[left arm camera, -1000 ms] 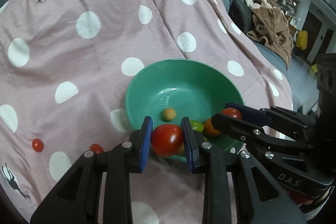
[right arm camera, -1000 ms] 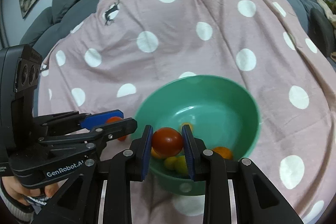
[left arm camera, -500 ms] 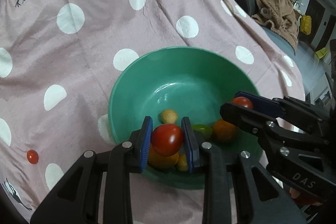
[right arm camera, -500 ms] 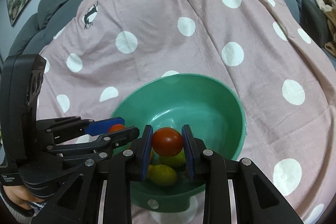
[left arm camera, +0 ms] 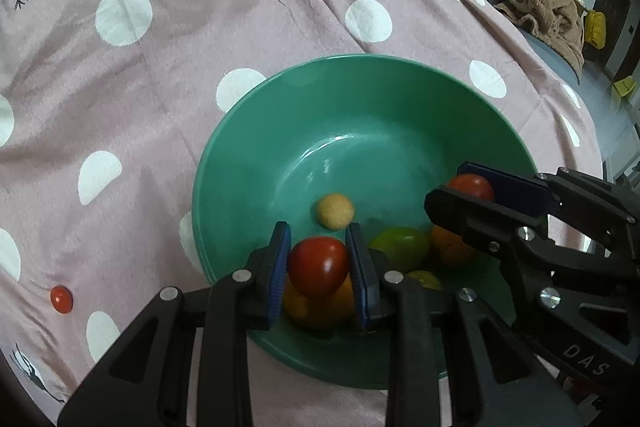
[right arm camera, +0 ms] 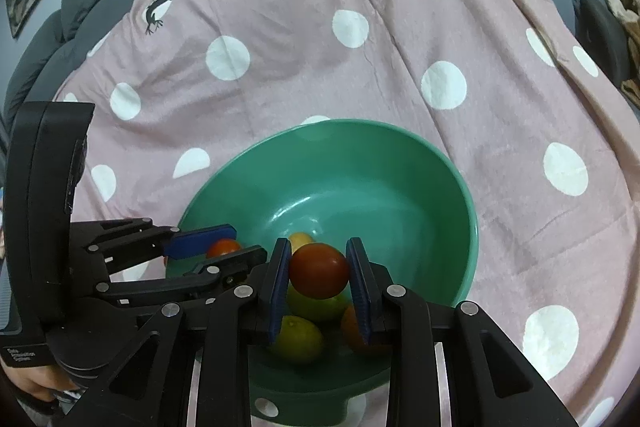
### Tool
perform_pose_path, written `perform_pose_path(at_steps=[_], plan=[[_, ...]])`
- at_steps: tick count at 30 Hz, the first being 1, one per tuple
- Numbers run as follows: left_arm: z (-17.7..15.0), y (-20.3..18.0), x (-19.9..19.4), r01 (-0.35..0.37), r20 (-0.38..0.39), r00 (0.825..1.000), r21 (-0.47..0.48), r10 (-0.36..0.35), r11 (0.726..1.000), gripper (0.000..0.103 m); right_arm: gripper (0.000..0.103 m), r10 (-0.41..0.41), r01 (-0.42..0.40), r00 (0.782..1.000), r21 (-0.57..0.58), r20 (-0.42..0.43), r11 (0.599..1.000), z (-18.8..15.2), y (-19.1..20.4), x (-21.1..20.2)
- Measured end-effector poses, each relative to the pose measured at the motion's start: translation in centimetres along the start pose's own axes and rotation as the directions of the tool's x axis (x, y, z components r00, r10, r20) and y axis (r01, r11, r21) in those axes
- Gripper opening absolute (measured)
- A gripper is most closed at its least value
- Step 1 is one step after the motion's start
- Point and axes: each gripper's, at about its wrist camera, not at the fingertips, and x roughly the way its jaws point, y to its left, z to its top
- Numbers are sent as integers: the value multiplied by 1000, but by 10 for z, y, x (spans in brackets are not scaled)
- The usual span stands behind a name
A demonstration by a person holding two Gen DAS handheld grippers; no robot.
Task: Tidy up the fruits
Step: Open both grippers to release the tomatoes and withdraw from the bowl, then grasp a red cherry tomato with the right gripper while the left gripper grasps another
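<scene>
The left gripper (left arm camera: 319, 267) is clamping a red tomato (left arm camera: 318, 266) between its blue pads (left arm camera: 279, 271), jaws closed to the fruit's width, hanging over the near side of a green bowl (left arm camera: 248, 163). The right gripper (right arm camera: 319, 271) is pinching a second tomato (right arm camera: 319, 270) the same way, also above the bowl's near edge. Both tomatoes are looking smooth, glossy and whole. Beneath them in the bowl are lying an orange fruit (left arm camera: 316, 309), a green one (left arm camera: 398, 247), another orange one (left arm camera: 450, 247) and, further in, a small tan ball (left arm camera: 334, 211). The bowl is sitting on a pink cloth (left arm camera: 180, 47) with white dots, where a tiny red fruit (left arm camera: 61, 299) is lying well apart to the left.
</scene>
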Motion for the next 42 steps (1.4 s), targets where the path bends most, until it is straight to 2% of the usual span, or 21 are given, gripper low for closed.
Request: perform_pose_path(at_steps=[7,10,12,13,16,18,21,24,27,30,34,36,42], plan=[[0,-2,1,-8,-4,1000,7,8,1000,28,30,-16,16,1000,-2,-5,1000,0,2,0],[0,-1,0,-20,-1,1000,13,20,1000,38,30,-29,29,1000,1,-6,1000,0,1,-1],[0,0,-2,-32,5,999,11,32,999,49,30,-42,42,999,0,-11,999,-1,-1,-1],[0,1,-3,-28,7,1000,6,28,1000,49,30,-51,51,999,3,-10,999,-1,-2,-2],[1,2,-8,-26,21,999,-3,26,1000,54,37,-64,64,998,9,0,998,-1,-5,-7],[0,4,-14,-30,38,999,-14,30,999,64,41,-74,74,997,9,8,997,0,-7,-11],[-4,10,-28,5,75,997,-61,0,998,71,44,-63,63,998,22,25,998,-1,-9,-17],[-11,16,-41,12,105,994,-105,0,994,79,45,-32,31,998,34,52,999,-5,-9,-28],[-23,25,-57,34,133,991,-158,-12,987,81,45,9,-12,997,33,78,999,-12,-5,-39],[-41,35,-68,33,134,991,-203,-6,979,87,45,30,-31,997,12,77,999,-17,2,-48],[-69,54,-80,-18,107,993,-245,45,969,88,46,51,-49,998,-43,39,998,-29,23,-60],[-84,67,-88,-22,101,993,-285,53,958,90,46,57,-55,998,-68,18,996,-36,34,-66],[-143,111,-114,-45,87,992,-431,91,901,92,46,49,-52,999,-186,-20,981,-54,77,-82]])
